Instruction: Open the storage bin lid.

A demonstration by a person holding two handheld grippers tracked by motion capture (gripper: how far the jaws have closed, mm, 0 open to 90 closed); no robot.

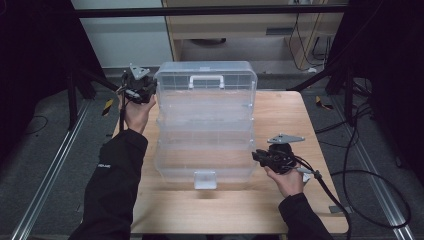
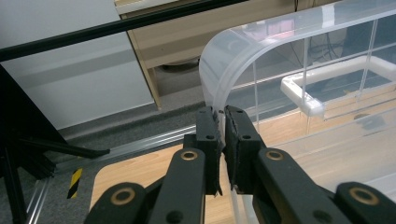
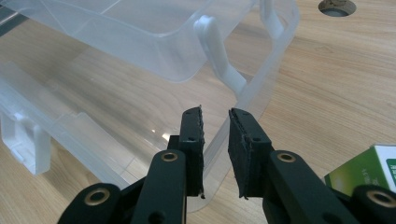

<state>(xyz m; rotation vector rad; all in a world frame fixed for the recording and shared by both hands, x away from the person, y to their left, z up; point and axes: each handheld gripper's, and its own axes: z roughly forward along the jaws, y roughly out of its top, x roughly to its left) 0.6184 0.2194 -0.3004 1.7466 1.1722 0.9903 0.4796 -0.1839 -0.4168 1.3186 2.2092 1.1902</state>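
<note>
Two grippers on the fanned-open organiser box (image 1: 205,125).
We clamp its lid edge with left gripper (image 2: 221,112); right gripper (image 3: 215,113) jaws straddle the bottom tray rim, slightly apart; closing remains.

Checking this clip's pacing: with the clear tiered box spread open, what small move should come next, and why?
Probably close the fingers of the right gripper on the bottom tray's rim. The rim runs between them, but a gap shows, so they don't look pressed on it. The left gripper is already shut on the lid at its corner edge; a steadied base would let it swing the lid.
</note>
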